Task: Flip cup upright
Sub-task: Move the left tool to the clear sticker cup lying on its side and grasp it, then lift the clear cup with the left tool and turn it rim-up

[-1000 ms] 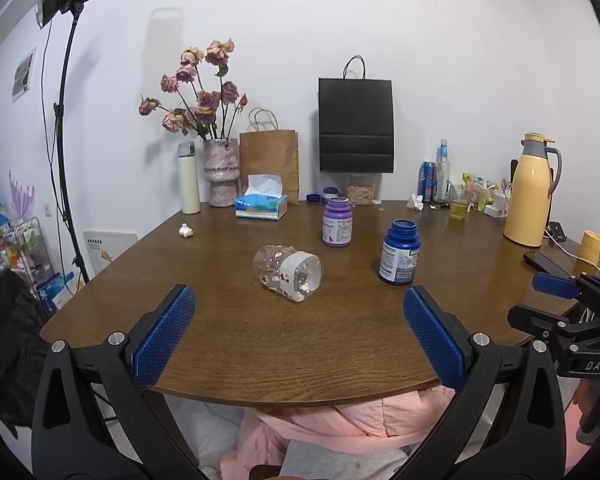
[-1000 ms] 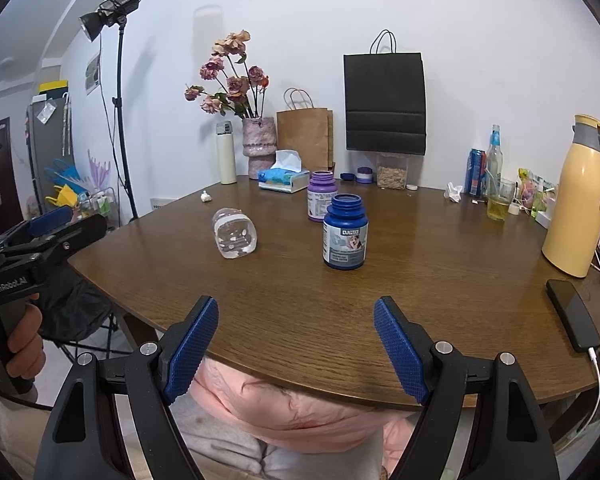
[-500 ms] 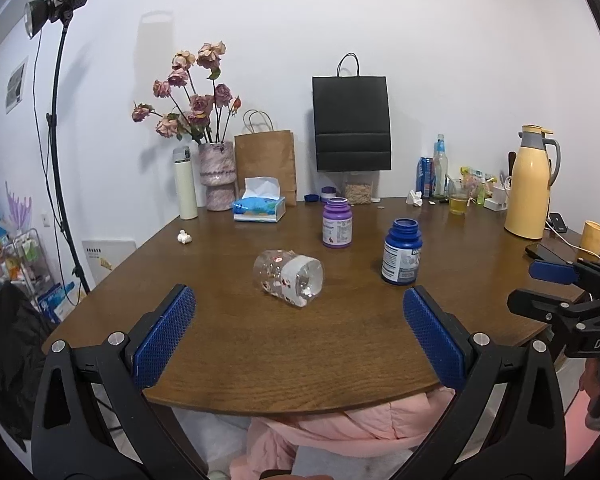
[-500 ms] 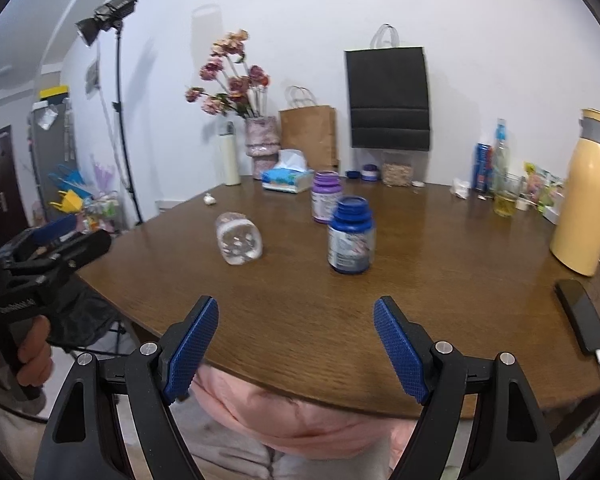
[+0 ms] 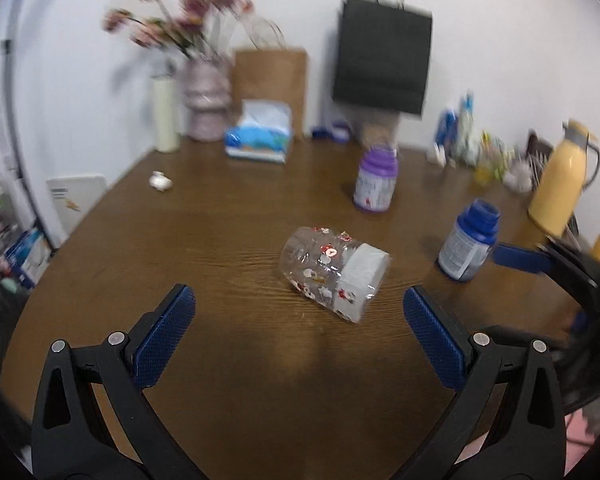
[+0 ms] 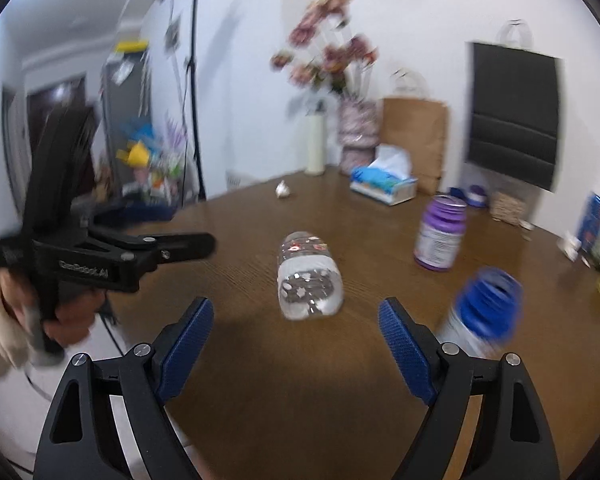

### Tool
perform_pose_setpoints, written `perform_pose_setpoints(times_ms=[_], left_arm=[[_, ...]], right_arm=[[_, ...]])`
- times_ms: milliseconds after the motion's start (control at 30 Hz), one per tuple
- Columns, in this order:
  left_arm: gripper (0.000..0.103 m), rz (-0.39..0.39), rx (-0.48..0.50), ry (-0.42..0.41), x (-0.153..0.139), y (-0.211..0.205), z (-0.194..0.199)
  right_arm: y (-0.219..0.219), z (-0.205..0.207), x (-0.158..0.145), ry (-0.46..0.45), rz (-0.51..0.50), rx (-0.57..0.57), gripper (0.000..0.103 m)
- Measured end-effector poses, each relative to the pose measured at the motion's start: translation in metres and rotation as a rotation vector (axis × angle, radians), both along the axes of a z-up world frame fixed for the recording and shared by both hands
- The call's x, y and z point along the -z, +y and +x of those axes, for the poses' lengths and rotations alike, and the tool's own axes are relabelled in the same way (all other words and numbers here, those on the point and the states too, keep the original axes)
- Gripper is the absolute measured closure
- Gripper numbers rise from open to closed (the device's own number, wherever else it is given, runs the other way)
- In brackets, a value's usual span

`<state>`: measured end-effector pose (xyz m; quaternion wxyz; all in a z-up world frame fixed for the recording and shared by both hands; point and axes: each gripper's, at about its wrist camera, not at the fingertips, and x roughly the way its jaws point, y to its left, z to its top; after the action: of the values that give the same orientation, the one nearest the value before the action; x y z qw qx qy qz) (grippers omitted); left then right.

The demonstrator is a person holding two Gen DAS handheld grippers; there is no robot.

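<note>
A clear plastic cup (image 5: pixel 334 273) with small red and white prints lies on its side on the brown table, its mouth turned toward the near right. It also shows in the right wrist view (image 6: pixel 308 280), mouth toward the camera. My left gripper (image 5: pixel 299 334) is open and empty, just short of the cup. My right gripper (image 6: pixel 296 350) is open and empty, also just short of the cup and facing its mouth. Each gripper shows at the edge of the other's view.
A blue-capped bottle (image 5: pixel 469 246) stands right of the cup and close to my right gripper's right finger (image 6: pixel 485 312). A purple bottle (image 5: pixel 376 180) stands behind. A tissue box (image 5: pixel 259 136), vase, bags and a yellow thermos (image 5: pixel 562 184) line the far side.
Both grippers have moved forward over the table and tilted down toward the cup. The right one has also swung left. The cup has not moved.
</note>
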<state>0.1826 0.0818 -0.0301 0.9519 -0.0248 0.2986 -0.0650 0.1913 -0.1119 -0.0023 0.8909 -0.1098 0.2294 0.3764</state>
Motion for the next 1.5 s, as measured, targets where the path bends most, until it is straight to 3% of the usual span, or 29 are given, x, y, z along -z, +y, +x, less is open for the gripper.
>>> perform_pose_setpoints(times_ms=[167,233,333,367,433,467,533,600,667,733,833,1000,1167,1233,1333,1367,1467,1500], left_arm=[[0.000,0.026,0.035,0.008,-0.002,0.004,0.051],[0.000,0.011,0.056,0.066,0.001,0.009,0.071],[0.004,-0.031,0.077,0.113,0.005,0.012,0.098],[0.007,-0.047,0.092,0.128,0.008,0.013,0.105],[0.025,-0.083,0.142,0.172,0.015,0.012,0.120],[0.026,-0.113,0.158,0.192,0.020,0.012,0.124],[0.038,-0.181,0.179,0.281,0.042,0.009,0.138],[0.040,-0.248,0.181,0.267,0.050,0.011,0.139],[0.043,-0.231,0.176,0.242,0.049,0.009,0.136],[0.049,-0.212,0.158,0.224,0.047,0.007,0.132],[0.054,-0.167,0.088,0.191,0.045,0.011,0.123],[0.054,-0.162,0.020,0.165,0.041,0.027,0.107],[0.053,-0.100,-0.006,0.138,0.039,0.021,0.103],[0.040,-0.095,-0.007,0.169,0.038,0.021,0.107],[0.026,-0.165,0.114,0.225,0.034,0.018,0.107],[0.023,-0.186,0.217,0.257,0.034,0.011,0.107],[0.023,-0.142,0.298,0.308,0.039,-0.004,0.113],[0.028,-0.097,0.293,0.345,0.046,-0.011,0.122]], right_arm=[[0.061,0.072,0.023,0.093,-0.122,0.003,0.015],[0.070,0.098,0.035,0.174,-0.107,0.009,0.039],[0.068,0.116,0.036,0.223,-0.072,-0.003,0.040],[0.069,0.118,0.035,0.222,-0.072,-0.004,0.041],[0.069,0.119,0.036,0.214,-0.073,-0.018,0.041],[0.068,0.117,0.036,0.206,-0.074,-0.029,0.041],[0.072,0.115,0.037,0.186,-0.078,-0.057,0.040],[0.071,0.114,0.038,0.179,-0.080,-0.081,0.040],[0.070,0.122,0.039,0.180,-0.072,-0.092,0.038],[0.062,0.130,0.041,0.193,-0.057,-0.082,0.017],[0.055,0.137,0.041,0.200,-0.053,-0.069,0.016],[0.050,0.140,0.033,0.105,-0.110,0.057,0.016],[0.043,0.156,0.036,0.168,-0.051,0.061,0.016],[0.044,0.159,0.036,0.167,-0.047,0.063,0.016],[0.041,0.157,0.031,0.144,-0.067,0.089,0.016],[0.038,0.154,0.027,0.140,-0.066,0.095,0.016],[0.024,0.144,0.005,0.096,-0.036,0.118,0.016],[0.018,0.142,-0.005,0.070,-0.033,0.139,0.016]])
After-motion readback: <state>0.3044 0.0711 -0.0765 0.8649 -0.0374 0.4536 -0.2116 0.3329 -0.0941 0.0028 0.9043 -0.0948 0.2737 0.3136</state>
